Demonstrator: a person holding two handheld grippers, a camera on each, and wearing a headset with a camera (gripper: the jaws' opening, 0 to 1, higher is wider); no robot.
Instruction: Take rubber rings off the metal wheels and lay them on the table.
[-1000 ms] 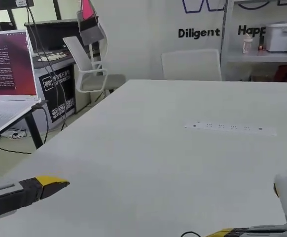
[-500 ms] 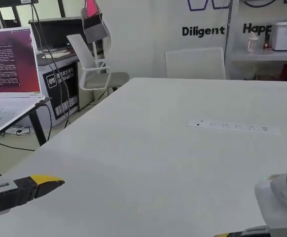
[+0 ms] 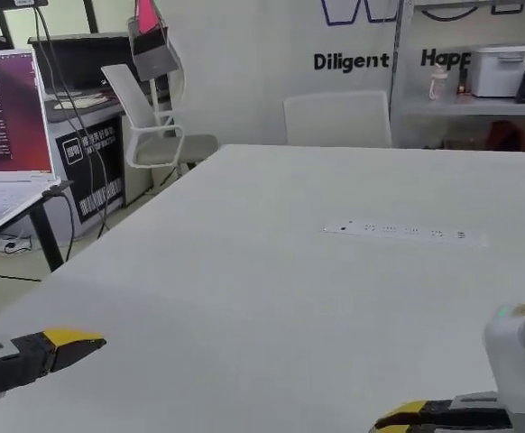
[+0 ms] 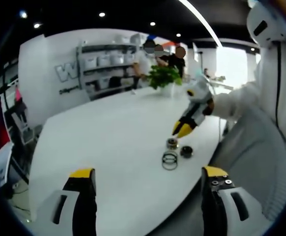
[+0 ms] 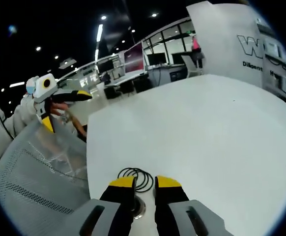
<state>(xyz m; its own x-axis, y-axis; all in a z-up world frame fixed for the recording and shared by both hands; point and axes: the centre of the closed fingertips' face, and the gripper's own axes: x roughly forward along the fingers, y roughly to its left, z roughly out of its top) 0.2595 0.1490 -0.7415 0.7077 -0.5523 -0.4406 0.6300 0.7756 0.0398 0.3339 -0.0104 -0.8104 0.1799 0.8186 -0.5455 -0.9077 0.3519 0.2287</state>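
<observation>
So, the white table (image 3: 271,298) is mostly bare, and the work sits at its near edge, close to your body. You look to be partway through the stripping step. A small pile of loose rubber rings (image 4: 169,161) lies flat on the tabletop, with the first metal wheel (image 4: 172,143) and the second metal wheel (image 4: 185,151) just beyond it, side by side.

Your left gripper (image 4: 148,173) is released, with its jaws spread wide. It hangs well apart from the parts and carries nothing. Your right gripper (image 5: 145,183) is clenched almost to touching. It is poised right over the first metal wheel, with the loose rings just ahead of its tips, and I see no ring caught between them.

Whether either wheel has a ring left on it is too small to tell, though the second one looks darker around its rim. If one does, the next move calls for two things: steady the wheel with the idle left claw, then work a right jaw tip under the band and peel it outward. A smooth wheel on a smooth top will likely skid if nothing braces it.

The wall writing (image 3: 357,61) reads "Diligent", then "Happ" before a shelf upright cuts it off. Large outlined letters above run out of the frame. The laptop screen's text and the white print on the dark cabinet are too fine to read.
</observation>
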